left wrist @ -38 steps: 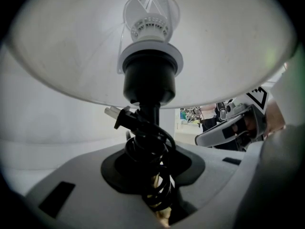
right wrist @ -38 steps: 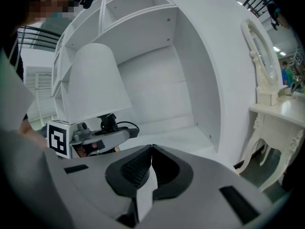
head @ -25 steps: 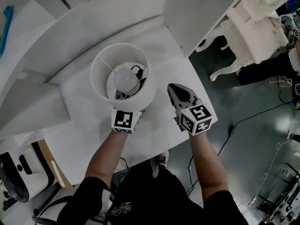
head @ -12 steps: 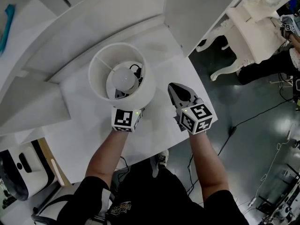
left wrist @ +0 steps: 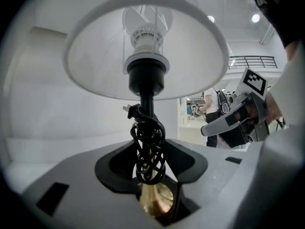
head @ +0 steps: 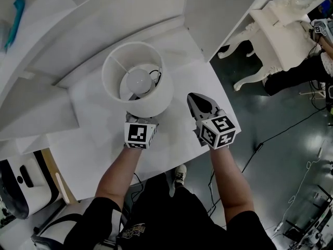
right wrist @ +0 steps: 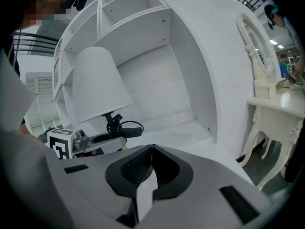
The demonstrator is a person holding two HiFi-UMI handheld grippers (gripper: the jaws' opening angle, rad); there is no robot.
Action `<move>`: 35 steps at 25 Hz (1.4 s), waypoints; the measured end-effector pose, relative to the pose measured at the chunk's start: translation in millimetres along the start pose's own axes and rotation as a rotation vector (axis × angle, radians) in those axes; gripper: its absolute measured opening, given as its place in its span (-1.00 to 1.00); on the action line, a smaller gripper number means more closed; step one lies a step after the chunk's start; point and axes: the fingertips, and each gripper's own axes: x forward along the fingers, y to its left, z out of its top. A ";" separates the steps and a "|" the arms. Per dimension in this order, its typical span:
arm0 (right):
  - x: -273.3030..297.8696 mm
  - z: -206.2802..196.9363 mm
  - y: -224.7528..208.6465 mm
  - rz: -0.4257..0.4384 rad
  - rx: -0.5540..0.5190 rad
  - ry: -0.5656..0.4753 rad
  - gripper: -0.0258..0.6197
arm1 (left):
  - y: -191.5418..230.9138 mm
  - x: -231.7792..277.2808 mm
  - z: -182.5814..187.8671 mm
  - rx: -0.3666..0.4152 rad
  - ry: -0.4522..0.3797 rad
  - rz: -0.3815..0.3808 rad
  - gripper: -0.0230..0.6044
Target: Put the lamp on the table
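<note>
Opening my left gripper (left wrist: 152, 175) round the lamp (head: 138, 79), which stands on the table (head: 177, 145) slightly farther from me than a second ago, I keep my right gripper (right wrist: 151, 149) closed, empty, beside it.

A white drum-shaped lampshade (head: 151, 104) is seen at upper centre, with a white round bulb (head: 139, 80), a black socket (left wrist: 147, 75), a black coiled cord (left wrist: 148, 149) and a brass-gold metal stem (left wrist: 155, 202). The plain white desk (head: 88, 139) is matched by white shelving (head: 78, 40). The grey right tool (head: 191, 97) is topped by a cube patterned in black-and-white squares (head: 219, 132). A glossy dark grey floor (head: 281, 139) is shown at right, a teal strip (head: 14, 21) at upper left.
</note>
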 end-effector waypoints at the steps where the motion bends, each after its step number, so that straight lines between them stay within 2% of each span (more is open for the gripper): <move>1: -1.7 0.2 1.3 0.002 -0.003 -0.002 -0.84 | -0.2 -4.1 -1.2 -0.004 0.002 0.009 -0.37; 11: -29.1 -1.2 21.1 0.015 -0.019 -0.015 -0.84 | -6.0 -51.5 2.3 -0.035 0.010 0.085 -0.37; 15: -46.2 -0.6 32.5 0.027 -0.031 -0.024 -0.84 | -17.7 -73.5 7.6 -0.043 0.019 0.093 -0.41; 16: -50.7 -0.2 35.5 0.031 -0.035 -0.027 -0.84 | -20.5 -79.1 9.7 -0.041 0.022 0.097 -0.47; 19: -65.7 -0.1 44.9 0.042 -0.047 -0.034 -0.84 | -29.0 -94.9 13.3 -0.043 0.046 0.110 -0.83; 21: -76.4 -0.4 51.6 0.051 -0.053 -0.039 -0.84 | -36.8 -105.1 14.5 -0.056 0.066 0.102 -0.89; 29: -126.6 -11.2 84.6 0.102 -0.093 -0.043 -0.84 | -69.6 -162.5 27.0 -0.138 0.098 0.101 -0.91; 35: -169.8 -26.2 107.4 0.141 -0.123 -0.035 -0.84 | -108.9 -216.0 46.9 -0.131 0.082 0.110 -0.91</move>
